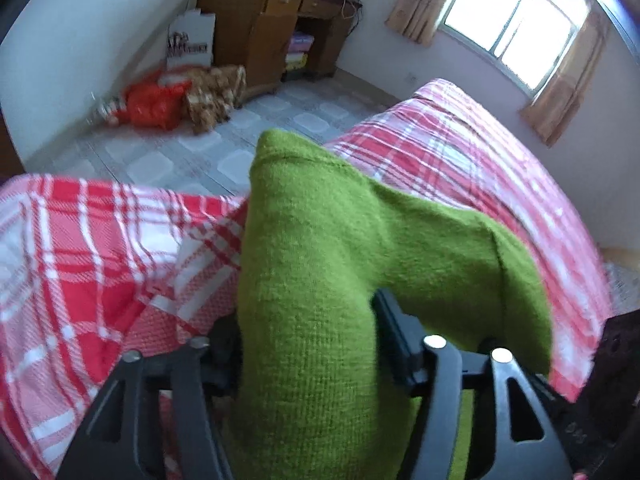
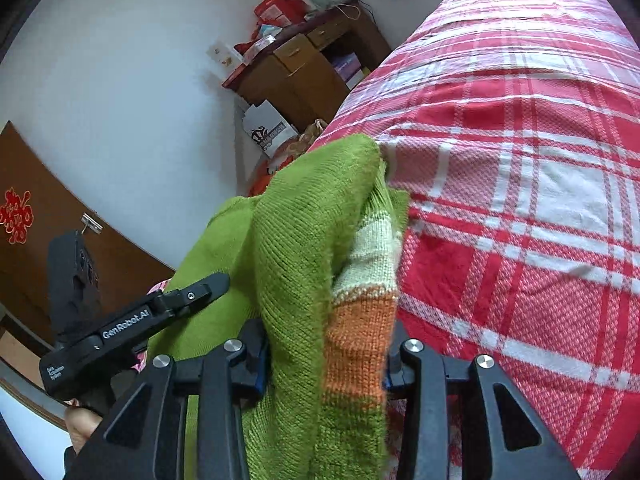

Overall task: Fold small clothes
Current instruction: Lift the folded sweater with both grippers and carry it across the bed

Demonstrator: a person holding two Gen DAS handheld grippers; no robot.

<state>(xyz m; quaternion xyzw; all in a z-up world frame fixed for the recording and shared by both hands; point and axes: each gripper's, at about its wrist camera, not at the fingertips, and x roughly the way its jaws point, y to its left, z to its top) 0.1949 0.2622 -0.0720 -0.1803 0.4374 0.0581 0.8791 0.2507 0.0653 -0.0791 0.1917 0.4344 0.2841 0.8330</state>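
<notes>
Folding a small green knitted garment (image 1: 320,248) over the bed (image 1: 480,152), on its red and white checked cover. Lying lengthwise away from both wrist views, with its long axis running forward from the fingers toward the far edge of the bed, the near end bunched and raised between the jaws. Left hand-held gripper (image 1: 308,344) standing with jaws apart on either side of the green knit, fabric passing between them; right finger (image 1: 394,320) showing clear of the cloth on its inner face, left finger mostly hidden behind the fold, so reading as released, not pinching. Right hand-held gripper (image 2: 326,344) clenching on the same garment, jaws pressing a thick bundle of green knit with its orange and cream stripes (image 2: 360,332). In the right wrist view, the left hand-held gripper (image 2: 132,320) showing low to the left, just beside the green cloth, with part of the person's hand (image 2: 82,426) below it. Judging by this, hanging from the right side alone, so carrying the fold forward along the long axis onto the cover probably falling to the right hand.
</notes>
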